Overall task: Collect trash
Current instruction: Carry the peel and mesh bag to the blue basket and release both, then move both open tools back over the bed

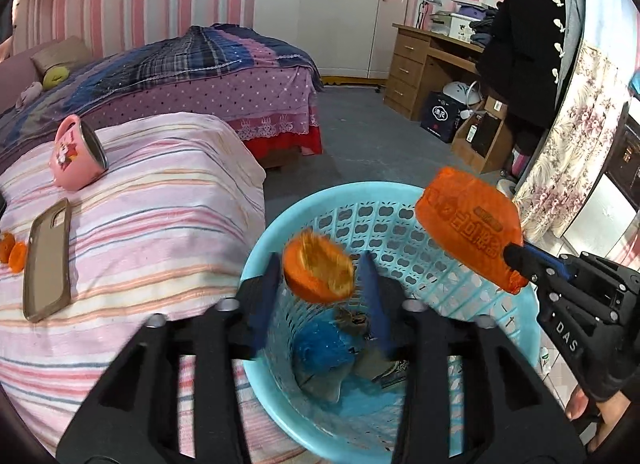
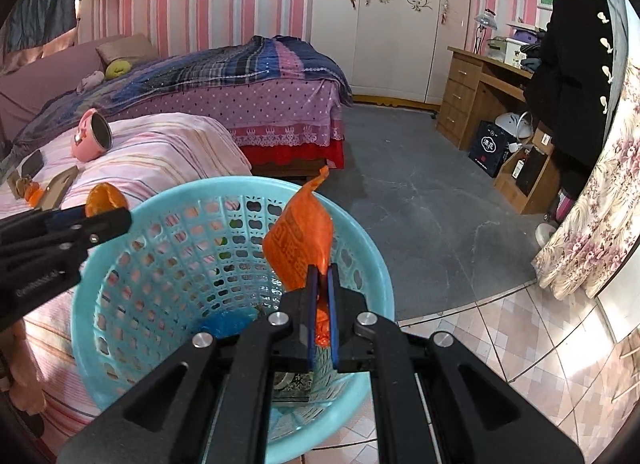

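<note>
Over the light blue plastic basket (image 1: 320, 193) my left gripper (image 1: 320, 264) stands open. A blurred piece of orange peel (image 1: 318, 274) hangs loose between its fingers, above the basket's mouth. My right gripper (image 2: 323, 276) is shut on the lower end of an orange snack wrapper (image 2: 300, 240), which stands up over the basket (image 2: 200, 189). From the left wrist view, the right gripper (image 1: 516, 260) holds that wrapper (image 1: 468, 232) over the basket's right rim. In the right wrist view the left gripper (image 2: 90, 219) shows at the left rim with the peel (image 2: 104, 199).
Blue plastic trash (image 1: 320, 344) lies in the basket's bottom. On the striped bed cover (image 1: 160, 223) lie a tipped pink mug (image 1: 76, 155), a phone case (image 1: 46, 260) and small orange peel bits (image 1: 12, 252). A person in a black coat (image 1: 528, 43) stands by the desk (image 1: 420, 63).
</note>
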